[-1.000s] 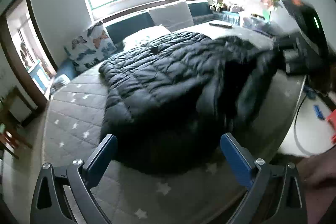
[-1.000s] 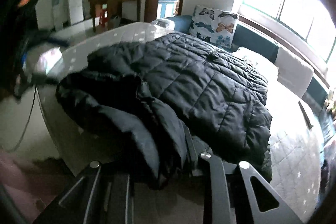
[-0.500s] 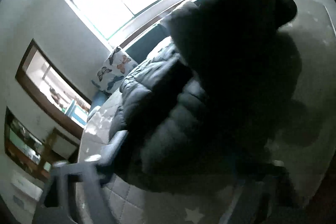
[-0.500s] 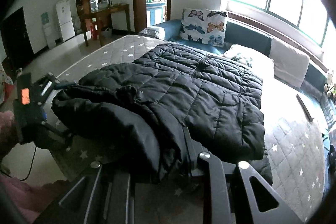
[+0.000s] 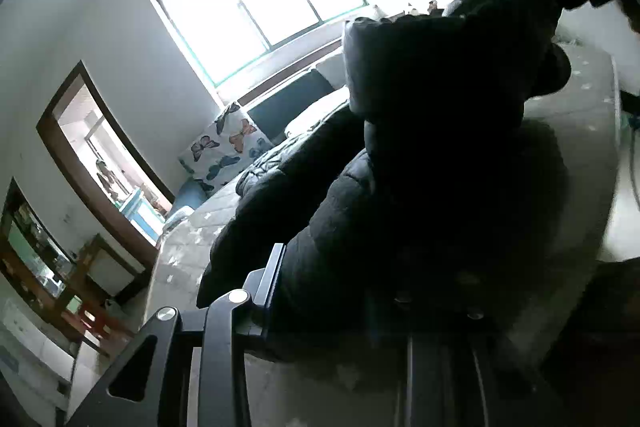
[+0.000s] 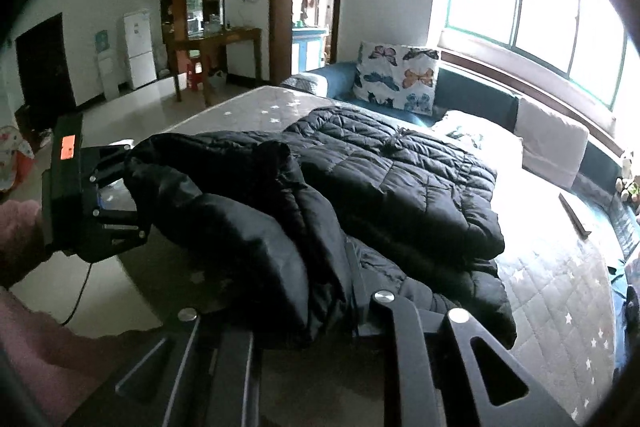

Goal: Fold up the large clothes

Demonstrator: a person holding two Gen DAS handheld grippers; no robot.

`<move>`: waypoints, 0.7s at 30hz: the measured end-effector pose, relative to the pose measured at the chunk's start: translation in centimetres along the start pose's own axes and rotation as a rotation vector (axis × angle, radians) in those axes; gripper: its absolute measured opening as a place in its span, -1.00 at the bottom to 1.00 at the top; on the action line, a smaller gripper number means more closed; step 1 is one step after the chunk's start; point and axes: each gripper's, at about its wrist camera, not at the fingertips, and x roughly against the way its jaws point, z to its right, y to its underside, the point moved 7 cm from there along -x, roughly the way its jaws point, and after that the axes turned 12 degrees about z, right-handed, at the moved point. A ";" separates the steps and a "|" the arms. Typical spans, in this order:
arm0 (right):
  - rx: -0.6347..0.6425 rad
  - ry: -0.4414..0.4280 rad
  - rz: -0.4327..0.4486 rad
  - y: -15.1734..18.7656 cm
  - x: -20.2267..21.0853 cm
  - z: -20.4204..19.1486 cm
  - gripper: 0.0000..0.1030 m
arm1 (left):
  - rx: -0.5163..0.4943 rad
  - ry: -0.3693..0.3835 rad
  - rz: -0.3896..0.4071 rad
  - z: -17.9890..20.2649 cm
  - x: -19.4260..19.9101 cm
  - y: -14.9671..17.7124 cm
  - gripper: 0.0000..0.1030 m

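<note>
Right wrist view: the black puffer jacket [image 6: 392, 187] is spread on the star-print mattress [image 6: 560, 291], its long axis running toward the upper right (the window side). Its near hem is pinched by the right gripper [image 6: 320, 311] at lower centre, while the left gripper [image 6: 120, 187], mid-left, is closing on the same edge.

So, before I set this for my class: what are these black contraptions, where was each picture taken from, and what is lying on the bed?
There is no robot here. A person holds a two-fingered clamp in each hand, and each clamp carries a wide-angle camera that looks along its fingers. One picture comes from the left gripper, the other from the right gripper. A black quilted jacket lies on a grey star-patterned mattress, with a butterfly cushion beyond. The right gripper's jaws are closing on the jacket's near edge. The left gripper's jaws are closing too, with jacket fabric bunched between them.
</note>
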 end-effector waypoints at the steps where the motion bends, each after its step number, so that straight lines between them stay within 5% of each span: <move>1: 0.008 -0.012 0.006 0.0 0.8 -0.5 -0.62 | 0.002 0.000 0.003 0.1 0.8 0.0 -0.31; 8: 0.056 -0.022 0.029 -0.6 1.6 -1.8 -0.62 | 0.080 -0.031 0.010 -0.3 3.1 -0.3 -0.31; 21: -0.003 -0.029 0.091 -9.3 -4.8 5.0 -0.63 | 0.169 -0.077 0.057 -6.7 -3.1 -7.8 -0.31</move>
